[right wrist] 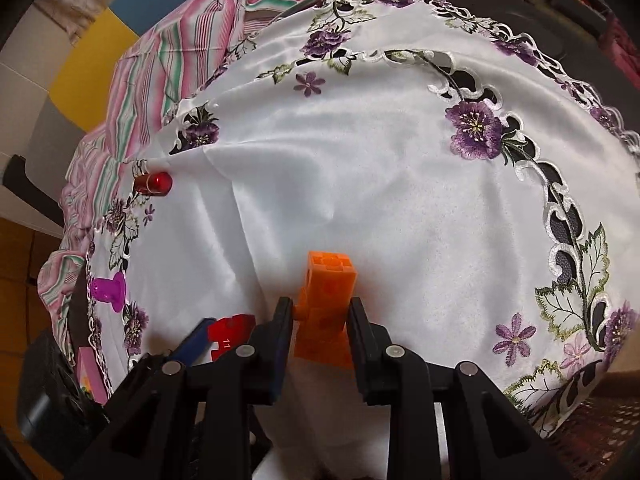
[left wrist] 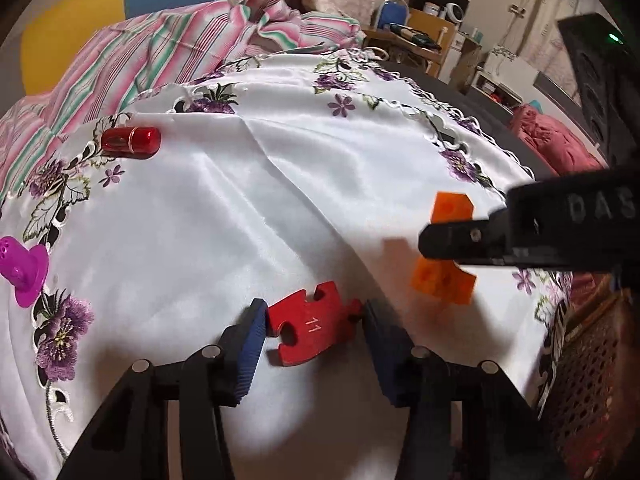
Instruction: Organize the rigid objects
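Landmark: red puzzle piece [left wrist: 310,326], marked 11, flat on the white flowered cloth [left wrist: 280,184] that covers the surface.
Left gripper [left wrist: 314,320]: its blue-padded fingers [left wrist: 252,344] flank the puzzle piece, one at each end; the pads touch or nearly touch its edges, and I cannot tell whether they press.
Right gripper [right wrist: 320,320]: just right of the puzzle piece, its fingers [right wrist: 280,332] pinch an orange block.
Orange block [right wrist: 326,308]: a studded plastic piece held upright between the right fingers, its lower end at or just above the cloth; which, I cannot tell.
Red capsule [left wrist: 131,141]: lying on its side well beyond the puzzle piece, to the far left, near the cloth's embroidered border.
Pink plastic piece [left wrist: 22,270]: left of the puzzle piece, well apart, at the cloth's left edge.
Striped fabric [left wrist: 132,60]: bunched beyond the cloth, past the capsule.
Brown basket [left wrist: 588,372]: right of the puzzle piece, off the cloth's edge.
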`<control>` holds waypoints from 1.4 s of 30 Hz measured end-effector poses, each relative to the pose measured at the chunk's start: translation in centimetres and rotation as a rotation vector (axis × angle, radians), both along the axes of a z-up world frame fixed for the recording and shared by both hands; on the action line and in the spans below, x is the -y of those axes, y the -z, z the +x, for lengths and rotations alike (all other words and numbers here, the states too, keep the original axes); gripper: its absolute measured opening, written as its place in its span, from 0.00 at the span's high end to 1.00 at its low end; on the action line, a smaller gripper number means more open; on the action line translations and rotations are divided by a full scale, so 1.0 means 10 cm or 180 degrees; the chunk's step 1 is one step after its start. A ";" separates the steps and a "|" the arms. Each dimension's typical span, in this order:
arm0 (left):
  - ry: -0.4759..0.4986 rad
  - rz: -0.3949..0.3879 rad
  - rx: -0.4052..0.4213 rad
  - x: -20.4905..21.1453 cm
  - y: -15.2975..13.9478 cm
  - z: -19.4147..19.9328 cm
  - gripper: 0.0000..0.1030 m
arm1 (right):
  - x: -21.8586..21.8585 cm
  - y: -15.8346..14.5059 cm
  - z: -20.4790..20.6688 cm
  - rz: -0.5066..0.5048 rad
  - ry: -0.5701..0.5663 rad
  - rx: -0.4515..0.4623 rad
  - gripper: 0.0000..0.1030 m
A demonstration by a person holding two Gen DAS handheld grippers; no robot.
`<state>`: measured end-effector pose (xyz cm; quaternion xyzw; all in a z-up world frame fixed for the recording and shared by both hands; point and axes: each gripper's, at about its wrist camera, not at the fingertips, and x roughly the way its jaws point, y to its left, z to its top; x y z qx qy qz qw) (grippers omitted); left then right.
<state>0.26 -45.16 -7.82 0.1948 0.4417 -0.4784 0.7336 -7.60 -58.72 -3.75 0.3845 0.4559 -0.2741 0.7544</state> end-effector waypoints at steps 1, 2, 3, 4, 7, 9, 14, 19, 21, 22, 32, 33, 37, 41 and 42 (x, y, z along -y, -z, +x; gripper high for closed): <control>-0.0029 -0.0010 -0.0004 -0.05 -0.01 0.01 0.52 | 0.00 0.00 0.00 -0.0002 -0.0001 0.0003 0.73; -0.0078 -0.0058 -0.0064 -0.11 -0.02 0.02 0.52 | 0.00 0.00 0.00 -0.0007 0.0002 0.0003 0.73; -0.0123 -0.0097 -0.0113 -0.16 -0.03 0.04 0.52 | -0.01 0.00 0.00 -0.0015 -0.0002 -0.0004 0.73; -0.0193 -0.0131 -0.0155 -0.23 -0.04 0.06 0.52 | 0.00 0.00 0.00 -0.0015 -0.0011 -0.0005 0.73; -0.0328 -0.0203 -0.0199 -0.41 -0.07 0.09 0.52 | -0.01 -0.01 0.00 -0.0017 -0.0041 -0.0004 0.73; -0.0389 -0.0234 -0.0190 -0.51 -0.11 0.09 0.52 | -0.02 -0.01 0.01 -0.0019 -0.0060 -0.0009 0.73; -0.0509 -0.0391 -0.0120 -0.86 -0.27 0.06 0.52 | -0.10 -0.06 0.06 -0.0057 -0.0218 0.0079 0.73; -0.0692 -0.0546 -0.0125 -1.24 -0.40 0.08 0.52 | -0.23 -0.16 0.09 -0.0138 -0.0308 0.0307 0.74; -0.0755 -0.0571 -0.0128 -1.36 -0.41 0.08 0.52 | -0.31 -0.18 0.15 -0.0165 -0.0370 0.0357 0.74; -0.0772 -0.0583 -0.0120 -1.42 -0.42 0.08 0.52 | -0.36 -0.19 0.18 -0.0141 -0.0387 0.0410 0.74; -0.1018 -0.0712 -0.0047 -1.95 -0.52 0.09 0.52 | -0.78 -0.13 0.45 -0.0315 -0.0538 0.0430 0.74; -0.1034 -0.0726 -0.0036 -2.00 -0.54 0.08 0.52 | -0.82 -0.11 0.47 -0.0327 -0.0535 0.0430 0.74; -0.1124 -0.0771 0.0073 -2.23 -0.60 0.04 0.52 | -0.91 -0.07 0.52 -0.0374 -0.0525 0.0467 0.74; -0.1299 -0.0817 0.0159 -2.54 -0.65 0.04 0.52 | -0.98 -0.08 0.54 -0.0638 -0.0540 0.0456 0.74; -0.1338 -0.0817 0.0177 -2.60 -0.65 0.04 0.52 | -0.99 -0.09 0.55 -0.0694 -0.0550 0.0447 0.74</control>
